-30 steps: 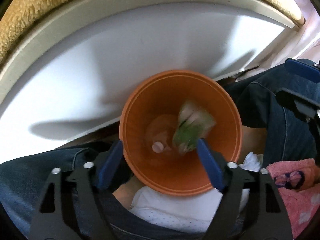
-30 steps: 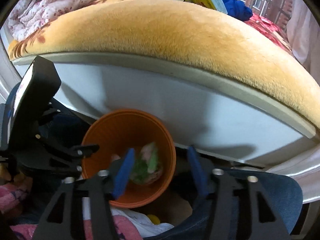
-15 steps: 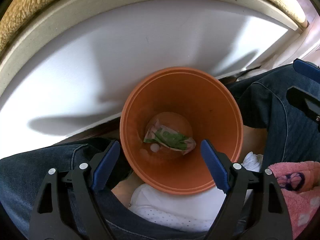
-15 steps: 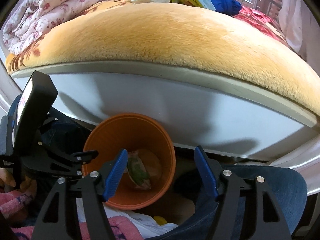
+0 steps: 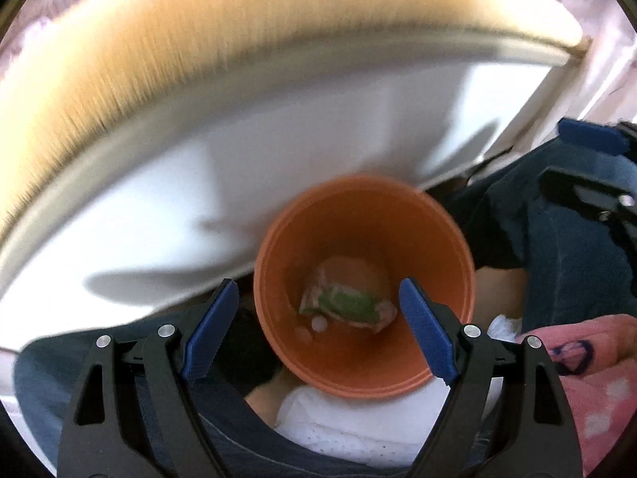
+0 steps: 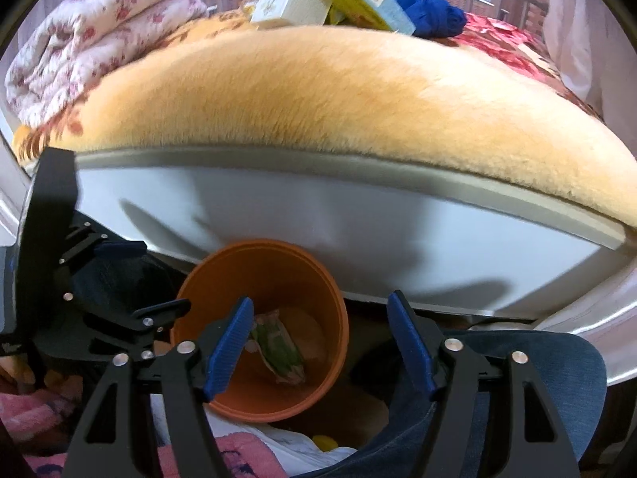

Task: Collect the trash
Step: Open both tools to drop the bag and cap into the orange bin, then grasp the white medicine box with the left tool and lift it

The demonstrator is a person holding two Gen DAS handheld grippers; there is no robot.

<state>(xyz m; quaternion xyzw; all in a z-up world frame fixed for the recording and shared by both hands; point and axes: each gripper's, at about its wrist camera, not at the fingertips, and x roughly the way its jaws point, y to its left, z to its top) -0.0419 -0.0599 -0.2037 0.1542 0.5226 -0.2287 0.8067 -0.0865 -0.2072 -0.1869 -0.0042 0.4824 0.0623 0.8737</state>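
one orange bin (image 5: 364, 370) stands on the floor between a person's denim-clad legs (image 5: 577, 263), its far rim close against the white side panel of the bed (image 5: 318, 119), with little free room on that side. one crumpled wrapper (image 5: 346, 304), green and pinkish, lies at the bottom of the bin, with two small pale round bits (image 5: 320, 323) beside it. the left claw (image 5: 318, 332) hovers above the bin mouth, spread wide with nothing between its two blue pads. the right claw (image 6: 320, 352) hangs over the bin's right rim, its jaws opening and empty, the wrapper (image 6: 278, 348) showing below and clear of them. a tan plush blanket (image 6: 338, 91) overhangs the bed's edge above the bin. on the bed sit two cartons (image 6: 330, 0), one blue bundle of cloth (image 6: 432, 14) and one folded floral quilt (image 6: 91, 40), all well apart from the bin.
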